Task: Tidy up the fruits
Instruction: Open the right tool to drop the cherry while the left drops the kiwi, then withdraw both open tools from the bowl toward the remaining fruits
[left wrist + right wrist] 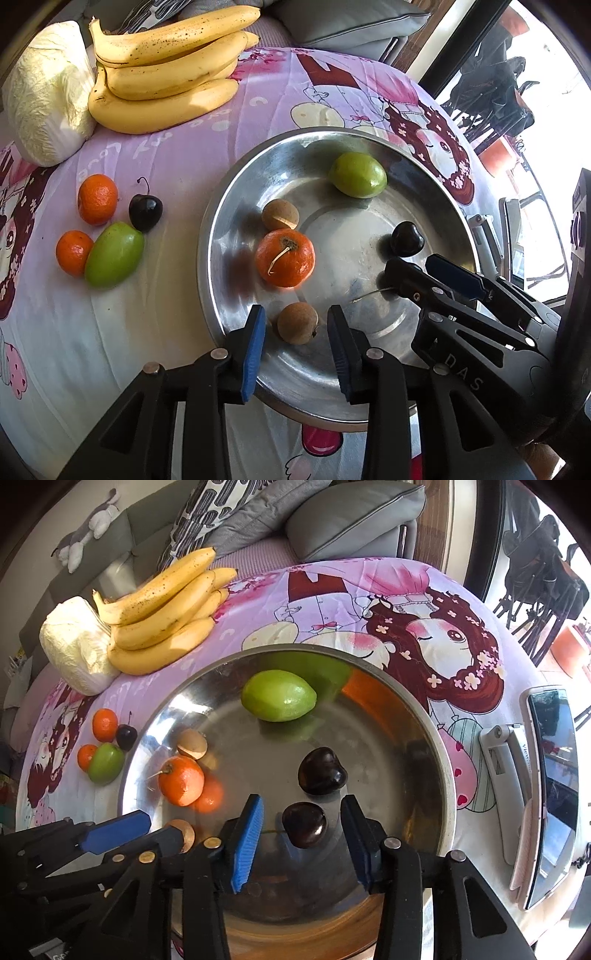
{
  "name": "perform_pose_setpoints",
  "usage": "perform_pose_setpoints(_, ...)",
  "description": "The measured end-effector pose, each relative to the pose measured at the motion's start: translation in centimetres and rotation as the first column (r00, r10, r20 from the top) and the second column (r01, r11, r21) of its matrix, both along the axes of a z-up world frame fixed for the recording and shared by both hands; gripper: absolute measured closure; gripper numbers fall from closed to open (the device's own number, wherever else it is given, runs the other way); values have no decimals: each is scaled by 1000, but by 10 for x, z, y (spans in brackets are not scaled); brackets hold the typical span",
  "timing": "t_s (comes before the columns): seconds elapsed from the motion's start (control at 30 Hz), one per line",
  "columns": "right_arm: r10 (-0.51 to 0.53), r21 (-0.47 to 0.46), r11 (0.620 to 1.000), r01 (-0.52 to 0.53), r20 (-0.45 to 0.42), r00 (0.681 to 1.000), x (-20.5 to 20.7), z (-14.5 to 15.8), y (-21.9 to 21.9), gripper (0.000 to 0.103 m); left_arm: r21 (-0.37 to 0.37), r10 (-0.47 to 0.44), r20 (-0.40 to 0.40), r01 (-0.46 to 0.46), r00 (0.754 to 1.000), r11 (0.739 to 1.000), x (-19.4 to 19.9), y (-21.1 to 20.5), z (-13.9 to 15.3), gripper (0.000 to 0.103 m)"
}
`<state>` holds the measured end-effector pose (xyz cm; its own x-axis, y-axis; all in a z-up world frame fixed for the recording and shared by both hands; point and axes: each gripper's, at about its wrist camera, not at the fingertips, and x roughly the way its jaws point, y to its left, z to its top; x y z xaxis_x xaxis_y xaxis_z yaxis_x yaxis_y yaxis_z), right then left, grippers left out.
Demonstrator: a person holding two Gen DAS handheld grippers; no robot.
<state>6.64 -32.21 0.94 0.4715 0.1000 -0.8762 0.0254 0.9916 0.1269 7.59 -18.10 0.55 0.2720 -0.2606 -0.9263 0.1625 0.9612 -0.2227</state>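
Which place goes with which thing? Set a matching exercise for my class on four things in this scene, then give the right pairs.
Things
1. brown longan
2. dark cherry
3. banana bunch
4. green fruit beside two oranges

Places
A. on the cloth at the far edge, next to the white cabbage
B. in the metal bowl, between the left gripper's open jaws
C. on the cloth outside the bowl
D. in the bowl, between the right gripper's open jaws

Pairs: 1-B, 2-D, 3-A, 4-C
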Motion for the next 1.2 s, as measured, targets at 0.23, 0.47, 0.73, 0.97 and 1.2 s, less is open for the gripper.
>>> perform_pose_setpoints(0.23,-10,13,1000,10,26,1000,-2,7,-3,55,-33,45,53,-44,998,998,-3,20,21,66)
perform_pose_setpoints(0.47,8,6,1000,-8,8,1000,-3,3,2,55,-17,149,69,-148,986,989,2,51,24,61)
perform_pose_setpoints(0.73,57,-25,998,-56,1,998,-4,1,16,53,93,208,54,-212,977,973,5,77,12,44)
perform_pose_setpoints(0.97,38,-51,998,-39,-11,999,-3,-1,12,43,128,205,31,-207,978,970,4,78,4,38)
perform_pose_setpoints(1.2,38,-62,997,-40,-24,999,-2,-4,12,31,143,198,32,-200,980,969,5,76,0,25)
